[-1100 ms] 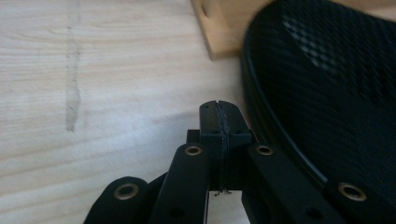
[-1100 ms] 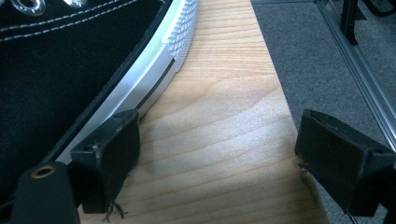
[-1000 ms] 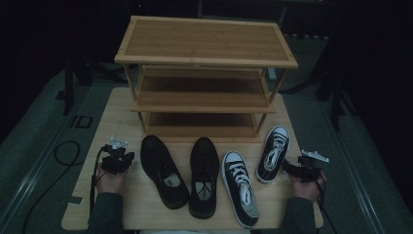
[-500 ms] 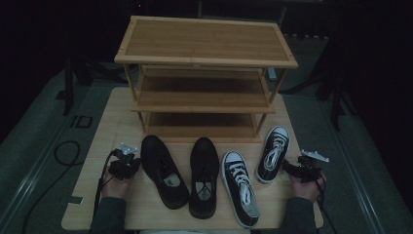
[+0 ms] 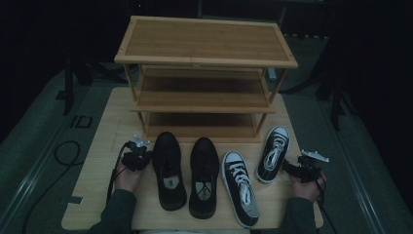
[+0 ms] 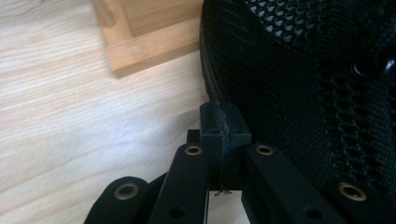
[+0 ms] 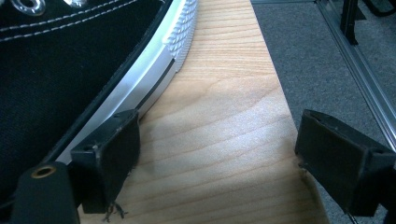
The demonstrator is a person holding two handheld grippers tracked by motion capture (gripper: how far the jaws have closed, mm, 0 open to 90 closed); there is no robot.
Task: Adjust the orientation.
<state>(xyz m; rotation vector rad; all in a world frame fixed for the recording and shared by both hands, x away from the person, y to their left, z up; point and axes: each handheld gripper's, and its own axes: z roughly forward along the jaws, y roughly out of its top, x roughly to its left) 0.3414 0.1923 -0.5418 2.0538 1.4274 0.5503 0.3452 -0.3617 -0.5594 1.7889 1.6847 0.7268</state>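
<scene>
Black shoe (image 5: 168,170): on worktop (image 5: 97,170), before rack (image 5: 204,78).
Left gripper (image 6: 225,122): fingers closed, empty, against shoe's side.
Right gripper (image 7: 212,156): fingers open, beside sneaker (image 7: 70,60).

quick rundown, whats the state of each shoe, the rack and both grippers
left gripper: fingers shut, empty, beside the left black shoe
right gripper: fingers open, empty, beside the right sneaker
left black shoe: flat on the table, sole down
right black shoe: flat, sole down
left sneaker: flat, laced
right sneaker: flat, laced
shoe rack: upright, shelves bare
</scene>
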